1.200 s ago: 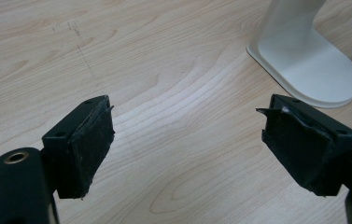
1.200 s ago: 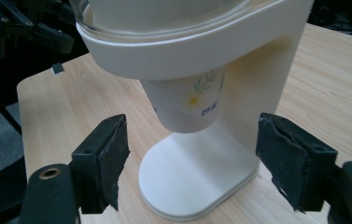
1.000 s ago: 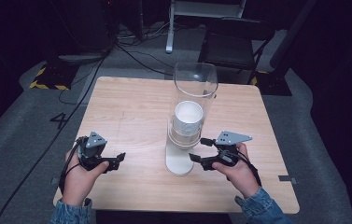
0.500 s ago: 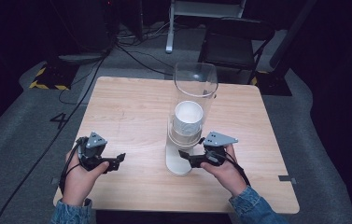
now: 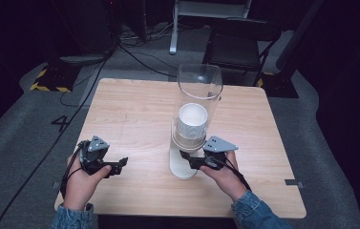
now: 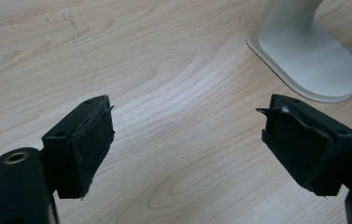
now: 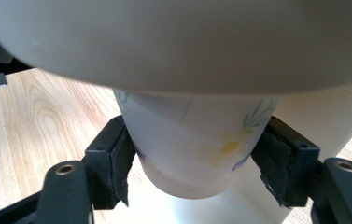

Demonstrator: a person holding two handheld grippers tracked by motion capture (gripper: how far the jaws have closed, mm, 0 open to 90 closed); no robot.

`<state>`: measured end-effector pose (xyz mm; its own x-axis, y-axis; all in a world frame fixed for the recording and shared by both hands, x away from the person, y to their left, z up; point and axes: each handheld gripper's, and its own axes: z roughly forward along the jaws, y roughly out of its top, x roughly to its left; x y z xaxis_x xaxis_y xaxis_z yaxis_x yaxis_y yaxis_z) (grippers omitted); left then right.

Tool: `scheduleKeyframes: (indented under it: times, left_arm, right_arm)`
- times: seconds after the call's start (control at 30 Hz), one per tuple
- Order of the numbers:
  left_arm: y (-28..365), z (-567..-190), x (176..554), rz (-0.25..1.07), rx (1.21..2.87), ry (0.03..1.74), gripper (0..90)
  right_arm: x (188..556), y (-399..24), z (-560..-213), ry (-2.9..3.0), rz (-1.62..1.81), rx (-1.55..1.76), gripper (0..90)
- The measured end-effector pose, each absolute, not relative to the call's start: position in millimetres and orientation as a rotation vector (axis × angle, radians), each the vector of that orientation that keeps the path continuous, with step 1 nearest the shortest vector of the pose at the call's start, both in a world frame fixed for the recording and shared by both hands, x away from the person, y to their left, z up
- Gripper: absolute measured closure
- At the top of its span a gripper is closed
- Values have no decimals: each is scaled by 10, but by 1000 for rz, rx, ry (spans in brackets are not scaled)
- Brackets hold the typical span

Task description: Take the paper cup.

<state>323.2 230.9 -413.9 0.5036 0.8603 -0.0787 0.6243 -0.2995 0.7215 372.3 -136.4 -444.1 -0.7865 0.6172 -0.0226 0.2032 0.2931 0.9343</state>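
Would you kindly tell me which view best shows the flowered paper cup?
The right gripper view: the cup sits close up between the tongs. The high view shows the stack's white top; the left gripper view shows the dispenser's base.

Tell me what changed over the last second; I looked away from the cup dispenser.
The right gripper moved in toward the dispenser, and its jaws have just been closing; they now clamp the paper cup hanging from the bottom of the tube. The left gripper stayed open, resting on the table.

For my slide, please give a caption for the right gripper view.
Right gripper closes both pads on the flower-printed paper cup hanging below the white dispenser.
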Motion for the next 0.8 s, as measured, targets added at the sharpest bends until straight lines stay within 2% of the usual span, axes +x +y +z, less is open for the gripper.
scheduleKeyframes:
  times: [0.8]
  left_arm:
    - [2355,-4138,3210,418,2018,1227,166]
  right_arm:
    - [3737,-1420,-4416,2214,1421,677,355]
